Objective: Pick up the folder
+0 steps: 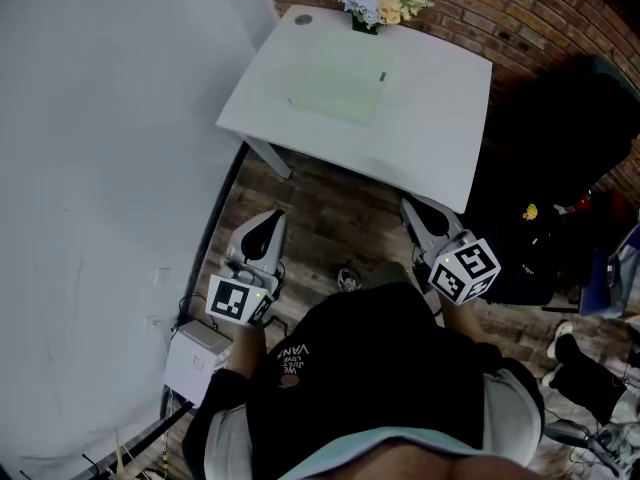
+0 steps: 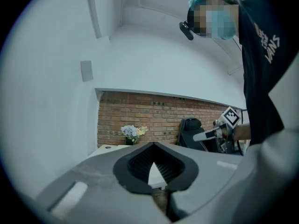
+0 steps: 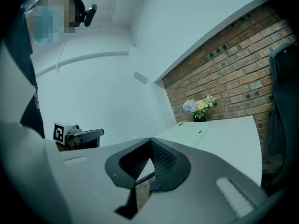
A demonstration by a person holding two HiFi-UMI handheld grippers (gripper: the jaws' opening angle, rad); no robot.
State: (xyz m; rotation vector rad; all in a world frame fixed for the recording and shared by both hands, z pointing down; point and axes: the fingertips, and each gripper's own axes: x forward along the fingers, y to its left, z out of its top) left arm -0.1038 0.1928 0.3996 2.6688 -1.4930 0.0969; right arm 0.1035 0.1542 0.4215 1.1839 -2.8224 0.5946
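Folder (image 1: 340, 83) flat, edges parallel to table (image 1: 440, 133)

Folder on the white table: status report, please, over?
Left gripper, right gripper shut, empty. Folder flat on table, untouched. Flowers beyond it.

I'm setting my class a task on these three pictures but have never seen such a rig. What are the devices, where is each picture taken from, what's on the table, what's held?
No robot: a person holds a two-jaw gripper in each hand. The head view, from a camera on the person's head, looks down on the left gripper and right gripper before a white table. The other two views come from cameras riding on each gripper, looking along its jaws. On the table are a pale green folder and, at its far edge, flowers. Both grippers are shut and empty.
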